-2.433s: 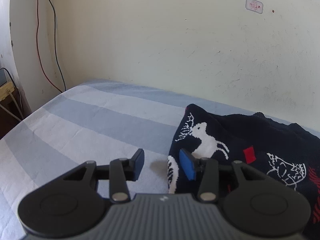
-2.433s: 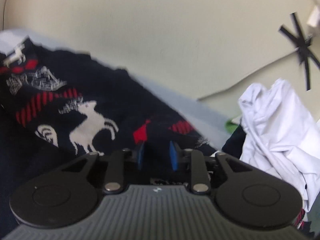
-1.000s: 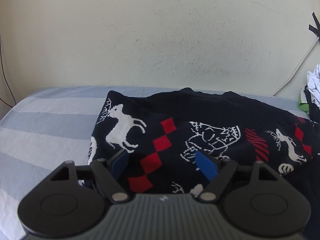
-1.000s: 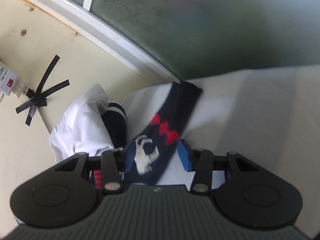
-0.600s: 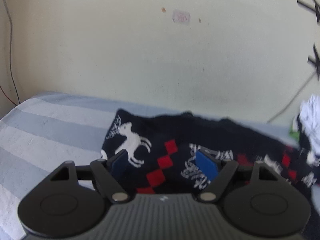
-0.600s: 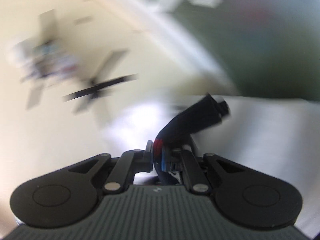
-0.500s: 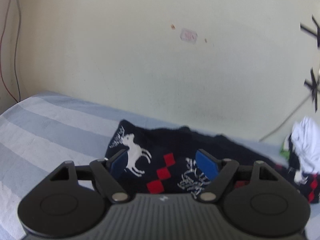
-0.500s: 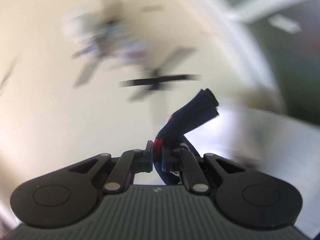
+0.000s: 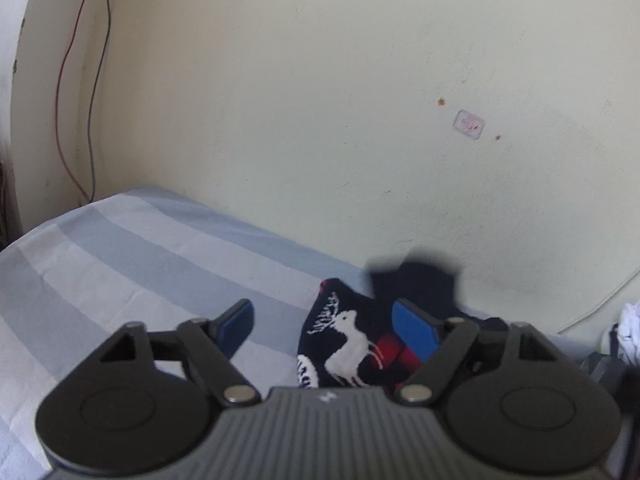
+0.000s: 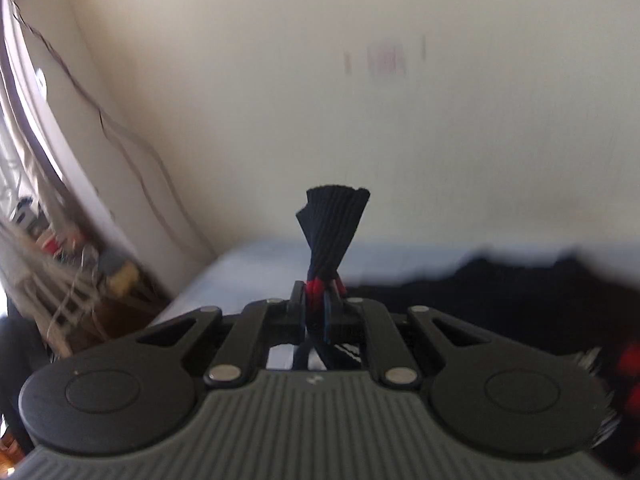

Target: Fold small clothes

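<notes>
Left gripper (image 9: 324, 326), low in the left wrist view, stands wide open with nothing between its blue pads; the navy reindeer sweater (image 9: 348, 344) lies on the striped bedsheet (image 9: 132, 248) just ahead and right of centre, its near left edge falling between the spread fingers, the rest running off to the lower right behind the right finger. A raised dark flap of it stands blurred against the wall (image 9: 320, 100). In the right wrist view the right gripper (image 10: 320, 308) is clamped on the sweater's ribbed cuff (image 10: 334, 220), which fans upward at frame centre, while the body lies dark at right. As I judge it, the sleeve must cross toward the sweater's body, so the right hand leads.
</notes>
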`<state>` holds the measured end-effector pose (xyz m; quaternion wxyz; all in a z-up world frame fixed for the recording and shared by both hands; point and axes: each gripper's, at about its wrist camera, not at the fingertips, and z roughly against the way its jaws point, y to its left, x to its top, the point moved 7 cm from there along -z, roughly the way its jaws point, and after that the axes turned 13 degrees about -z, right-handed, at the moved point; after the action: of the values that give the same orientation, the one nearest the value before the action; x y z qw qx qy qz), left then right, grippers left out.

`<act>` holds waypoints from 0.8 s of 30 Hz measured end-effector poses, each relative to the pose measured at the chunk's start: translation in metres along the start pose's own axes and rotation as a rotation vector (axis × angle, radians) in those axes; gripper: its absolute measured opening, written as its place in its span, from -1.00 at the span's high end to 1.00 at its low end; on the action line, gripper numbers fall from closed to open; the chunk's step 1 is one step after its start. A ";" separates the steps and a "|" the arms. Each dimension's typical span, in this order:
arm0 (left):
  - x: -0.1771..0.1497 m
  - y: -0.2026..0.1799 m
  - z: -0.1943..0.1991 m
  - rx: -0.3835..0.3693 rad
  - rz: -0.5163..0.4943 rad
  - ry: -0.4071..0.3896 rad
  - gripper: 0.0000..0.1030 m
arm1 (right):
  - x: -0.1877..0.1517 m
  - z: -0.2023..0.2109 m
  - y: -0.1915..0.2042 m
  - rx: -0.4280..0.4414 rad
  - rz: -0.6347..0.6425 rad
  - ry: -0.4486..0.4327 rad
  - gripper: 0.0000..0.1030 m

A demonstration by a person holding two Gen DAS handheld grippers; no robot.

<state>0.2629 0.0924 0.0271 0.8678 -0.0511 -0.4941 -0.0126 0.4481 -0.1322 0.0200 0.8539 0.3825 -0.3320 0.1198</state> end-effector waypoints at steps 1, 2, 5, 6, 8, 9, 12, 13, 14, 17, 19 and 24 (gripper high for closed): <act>-0.002 -0.002 -0.002 -0.007 -0.011 0.008 -0.55 | -0.017 -0.011 -0.010 0.019 -0.029 0.064 0.74; -0.003 -0.004 -0.004 -0.010 -0.018 0.015 -0.54 | -0.035 -0.019 -0.019 0.026 -0.065 0.147 0.72; -0.005 -0.009 -0.006 0.004 -0.048 0.020 -0.53 | -0.050 -0.006 -0.044 0.042 -0.189 0.208 0.69; -0.006 -0.010 -0.007 0.010 -0.055 0.022 -0.52 | -0.043 0.012 -0.046 0.050 -0.184 0.163 0.68; -0.009 -0.016 -0.012 0.004 -0.065 0.035 -0.45 | -0.016 0.059 -0.054 0.045 -0.141 0.035 0.62; -0.011 -0.018 -0.015 -0.001 -0.071 0.046 -0.31 | -0.007 0.082 -0.060 0.023 -0.124 -0.018 0.55; -0.023 -0.027 -0.028 -0.002 -0.110 0.100 0.07 | 0.003 0.145 -0.102 -0.081 -0.132 -0.137 0.20; -0.028 -0.029 -0.034 0.016 -0.129 0.126 0.14 | 0.004 0.151 -0.123 -0.123 -0.159 -0.142 0.18; -0.033 -0.028 -0.042 0.045 -0.146 0.158 0.16 | 0.000 0.156 -0.146 -0.177 -0.202 -0.137 0.19; -0.041 -0.017 -0.051 0.074 -0.122 0.172 -0.26 | -0.009 0.152 -0.215 -0.308 -0.317 -0.120 1.00; -0.042 -0.005 -0.051 0.087 -0.065 0.179 -0.50 | -0.008 0.147 -0.233 -0.180 -0.488 -0.155 1.00; -0.034 0.012 -0.025 0.075 0.008 0.118 -0.48 | -0.011 0.178 -0.170 -0.265 -0.282 -0.181 0.49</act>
<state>0.2677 0.1009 -0.0154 0.8969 -0.0197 -0.4418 0.0064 0.4329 -0.3774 0.0020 0.8718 0.3185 -0.3633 -0.0806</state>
